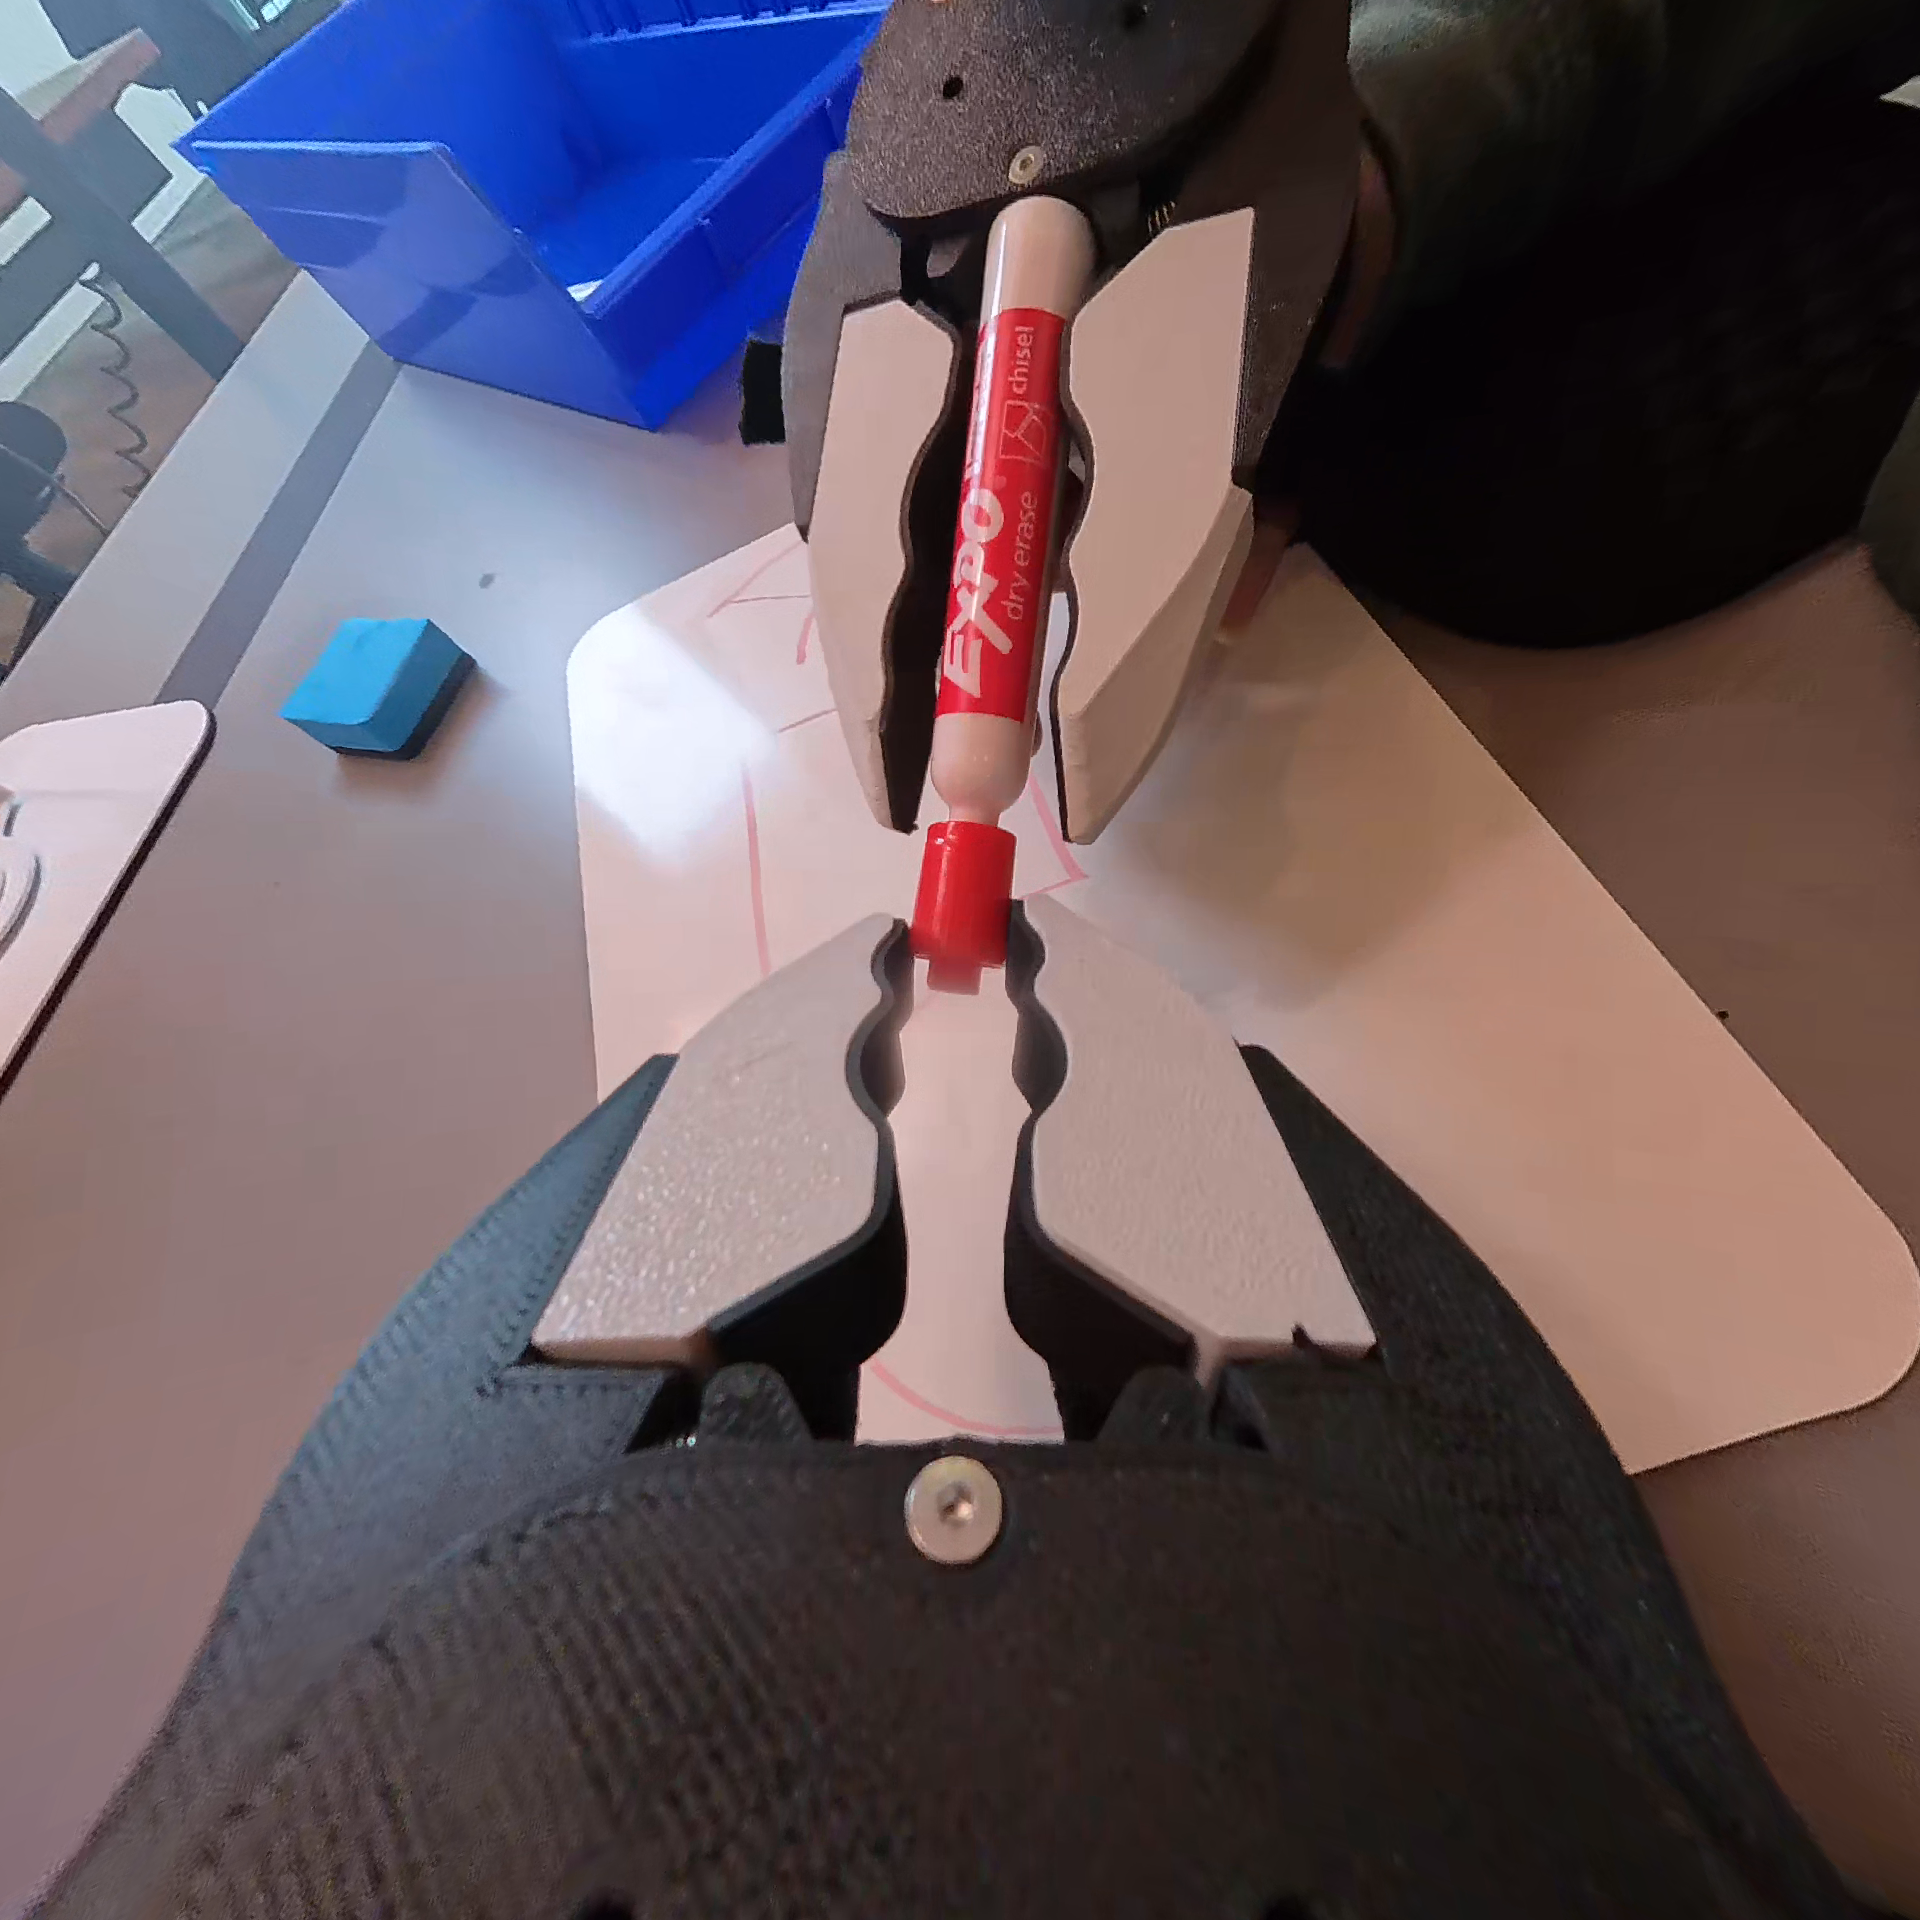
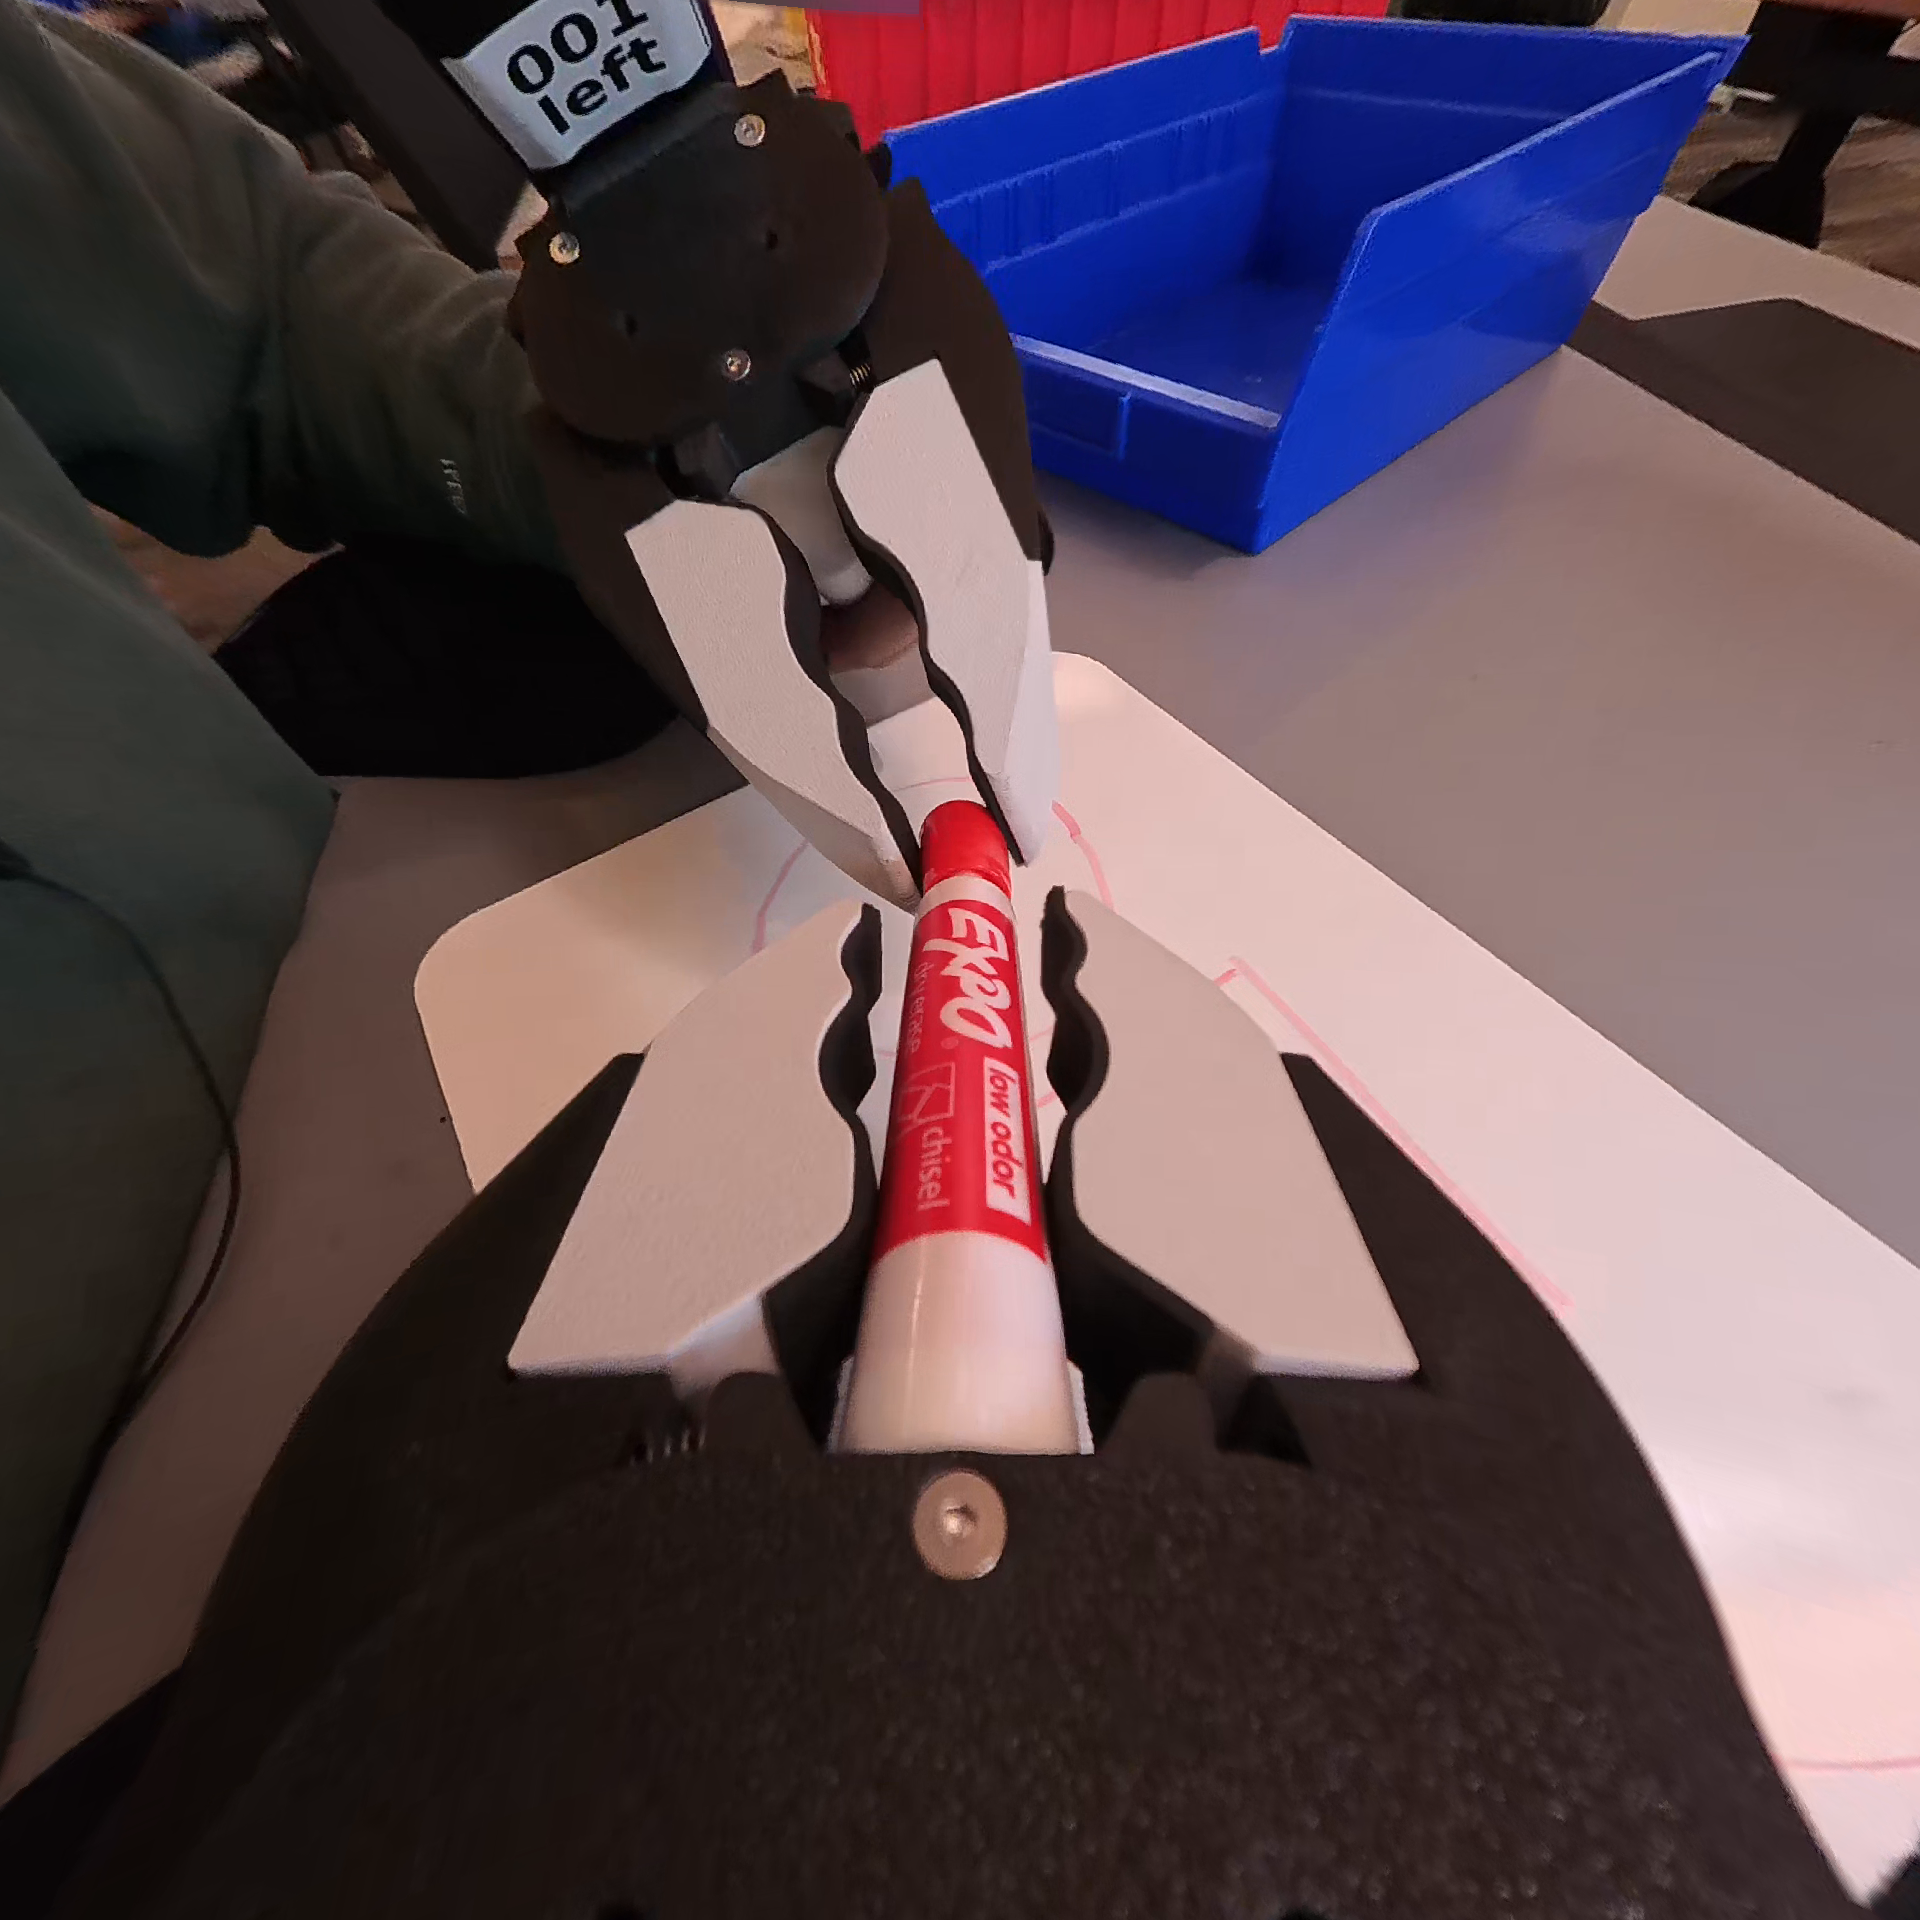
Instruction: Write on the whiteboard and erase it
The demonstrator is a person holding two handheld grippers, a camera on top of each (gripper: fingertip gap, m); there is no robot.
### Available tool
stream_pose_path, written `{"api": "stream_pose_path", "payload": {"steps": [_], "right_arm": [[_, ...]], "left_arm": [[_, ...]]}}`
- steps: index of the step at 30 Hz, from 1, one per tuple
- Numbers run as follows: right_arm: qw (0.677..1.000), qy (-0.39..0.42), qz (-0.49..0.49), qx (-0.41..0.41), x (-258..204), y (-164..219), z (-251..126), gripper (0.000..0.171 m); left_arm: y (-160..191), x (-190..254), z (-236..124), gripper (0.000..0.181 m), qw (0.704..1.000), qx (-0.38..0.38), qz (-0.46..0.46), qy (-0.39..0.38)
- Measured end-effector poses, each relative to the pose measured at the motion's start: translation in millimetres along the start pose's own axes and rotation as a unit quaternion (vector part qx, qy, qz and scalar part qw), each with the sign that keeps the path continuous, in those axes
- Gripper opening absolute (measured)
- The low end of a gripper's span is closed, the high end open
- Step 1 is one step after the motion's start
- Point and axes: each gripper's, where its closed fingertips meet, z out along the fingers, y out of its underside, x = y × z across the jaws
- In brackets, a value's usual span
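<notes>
Eraser (image 1: 379, 686) left of whiteboard (image 1: 1455, 1091)

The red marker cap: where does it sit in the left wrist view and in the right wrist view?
Left wrist view: the red marker cap sits at centre, pinched at the left gripper fingertips, just below the marker barrel.
Right wrist view: the cap is above centre, between the far gripper's tips, at the marker's far end.
Shared landmark: the blue bin behind the whiteboard.
</notes>
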Motion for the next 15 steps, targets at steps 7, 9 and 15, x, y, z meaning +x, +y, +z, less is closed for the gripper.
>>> {"api": "stream_pose_path", "payload": {"steps": [7,9,15], "right_arm": [[0.999,-0.004,0.015,0.05,2,-12,-3,0.032],[0.997,-0.018,0.036,0.06,2,-15,-4,0.032],[0.995,0.002,0.018,0.095,15,-39,-21,0.034]], "left_arm": [[-17,-6,-4,0.017,0.999,0.042,-0.017,-0.008],[-15,-6,-3,0.018,0.999,0.041,-0.018,0.002],[-36,-39,-24,0.033,0.99,0.123,-0.056,-0.034]]}}
